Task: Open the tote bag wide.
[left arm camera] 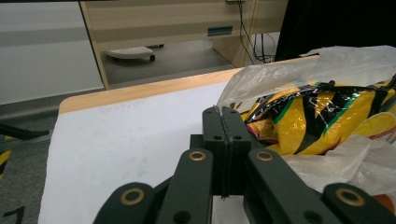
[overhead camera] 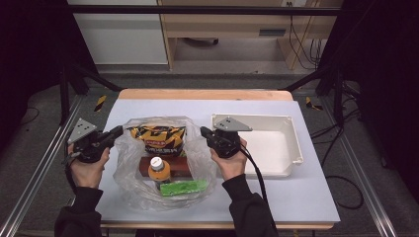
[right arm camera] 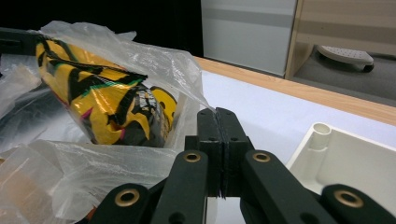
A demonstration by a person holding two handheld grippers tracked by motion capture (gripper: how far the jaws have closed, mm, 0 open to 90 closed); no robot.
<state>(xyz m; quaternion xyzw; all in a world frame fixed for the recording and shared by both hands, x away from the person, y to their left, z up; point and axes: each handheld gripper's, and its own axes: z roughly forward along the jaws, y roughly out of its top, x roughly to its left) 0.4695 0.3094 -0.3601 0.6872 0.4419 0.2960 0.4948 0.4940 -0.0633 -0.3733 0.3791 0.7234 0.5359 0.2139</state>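
A: Where does the clear plastic bag (overhead camera: 129, 177) lie?

B: Flat on the white table (overhead camera: 296, 197), its mouth toward the far edge, just left of the white tray (overhead camera: 291, 148). Inside are a yellow snack packet (overhead camera: 157, 139), an orange-capped bottle (overhead camera: 159, 170), a brown box (overhead camera: 180, 168) and a green pack (overhead camera: 184, 187).

A: And the 2 grippers?

B: Left gripper (left arm camera: 223, 116) and right gripper (right arm camera: 217, 116) each have their jaws pressed together on a fold of film at the mouth's 2 sides.

A: Advice?

B: I'd lift both evenly and keep the film taut, so nothing spills.
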